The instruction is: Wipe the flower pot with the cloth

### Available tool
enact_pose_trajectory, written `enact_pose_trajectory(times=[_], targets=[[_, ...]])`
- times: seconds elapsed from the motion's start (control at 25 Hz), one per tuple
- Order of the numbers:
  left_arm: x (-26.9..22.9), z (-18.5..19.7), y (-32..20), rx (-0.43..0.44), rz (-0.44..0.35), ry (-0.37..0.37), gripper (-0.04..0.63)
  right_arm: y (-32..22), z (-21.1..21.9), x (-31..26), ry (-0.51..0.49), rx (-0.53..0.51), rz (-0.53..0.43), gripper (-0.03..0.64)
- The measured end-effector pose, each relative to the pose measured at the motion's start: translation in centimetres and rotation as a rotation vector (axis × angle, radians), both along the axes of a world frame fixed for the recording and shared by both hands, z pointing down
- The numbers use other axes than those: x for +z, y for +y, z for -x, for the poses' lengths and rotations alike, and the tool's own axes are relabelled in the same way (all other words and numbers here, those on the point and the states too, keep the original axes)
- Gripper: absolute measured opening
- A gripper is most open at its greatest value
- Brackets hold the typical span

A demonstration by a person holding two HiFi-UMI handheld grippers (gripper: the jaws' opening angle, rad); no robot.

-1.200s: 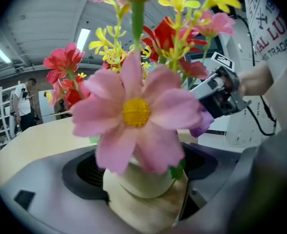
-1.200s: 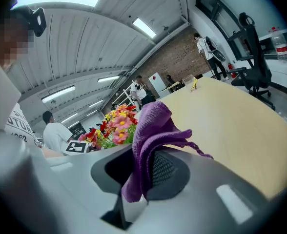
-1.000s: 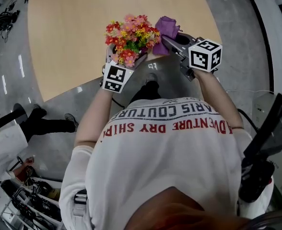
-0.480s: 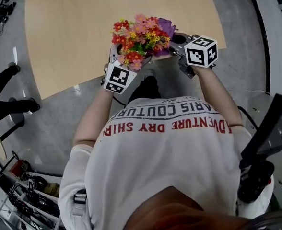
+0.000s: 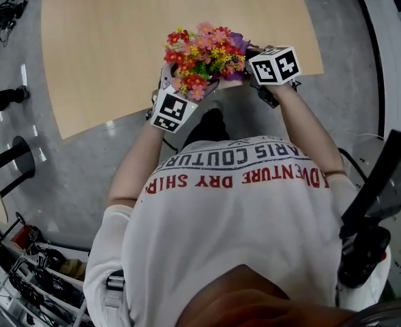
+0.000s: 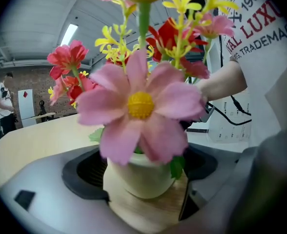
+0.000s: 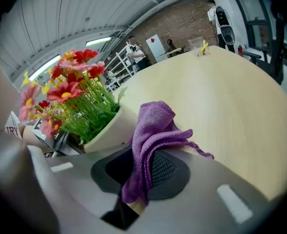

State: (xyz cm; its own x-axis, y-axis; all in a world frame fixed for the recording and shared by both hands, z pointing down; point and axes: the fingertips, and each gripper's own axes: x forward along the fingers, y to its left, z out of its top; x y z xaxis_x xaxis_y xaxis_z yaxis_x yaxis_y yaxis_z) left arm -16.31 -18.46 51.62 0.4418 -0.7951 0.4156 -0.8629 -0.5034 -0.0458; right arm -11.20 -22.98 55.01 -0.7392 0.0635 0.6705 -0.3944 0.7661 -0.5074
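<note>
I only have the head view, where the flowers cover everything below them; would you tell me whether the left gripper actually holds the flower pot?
Observer: Yes. In the left gripper view the left gripper is shut on the cream flower pot, with a jaw on each side.
Operator: Thank you. And the cloth?
Observer: The right gripper clamps the purple cloth, which bunches up above its jaws.
Operator: Is it on the pot?
Observer: In the right gripper view the cloth appears to lie against the pot's outer wall.
</note>
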Motion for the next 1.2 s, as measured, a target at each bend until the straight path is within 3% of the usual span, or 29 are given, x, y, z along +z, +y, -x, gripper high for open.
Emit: enact_pose_trajectory(times=[0.2, 0.36, 0.52, 0.84, 1.2], targets=[[-0.1, 0.1, 0.1, 0.0, 0.009, -0.011, 0.467, -0.3, -0.6, -0.7, -0.062, 0.04, 0.005, 0.044], [-0.5, 0.4, 1.1, -0.082, 0.024, 0.047, 0.468, -0.1, -2.4, -2.7, -0.146, 0.106, -0.045, 0.044], [-1.3, 0.0, 2.5, -0.212, 0.018, 0.114, 0.468, 1.8, -5.2, -4.6, -0.199, 0.124, -0.098, 0.044], [-1.0, -0.7, 3.3, -0.593, -0.005, 0.1, 0.468, 7.7, -11.5, -6.4, -0.232, 0.147, -0.111, 0.044], [-0.4, -0.2, 1.9, -0.807, 0.012, 0.075, 0.468, 9.5, -17.1, -7.3, -0.218, 0.223, -0.14, 0.044]])
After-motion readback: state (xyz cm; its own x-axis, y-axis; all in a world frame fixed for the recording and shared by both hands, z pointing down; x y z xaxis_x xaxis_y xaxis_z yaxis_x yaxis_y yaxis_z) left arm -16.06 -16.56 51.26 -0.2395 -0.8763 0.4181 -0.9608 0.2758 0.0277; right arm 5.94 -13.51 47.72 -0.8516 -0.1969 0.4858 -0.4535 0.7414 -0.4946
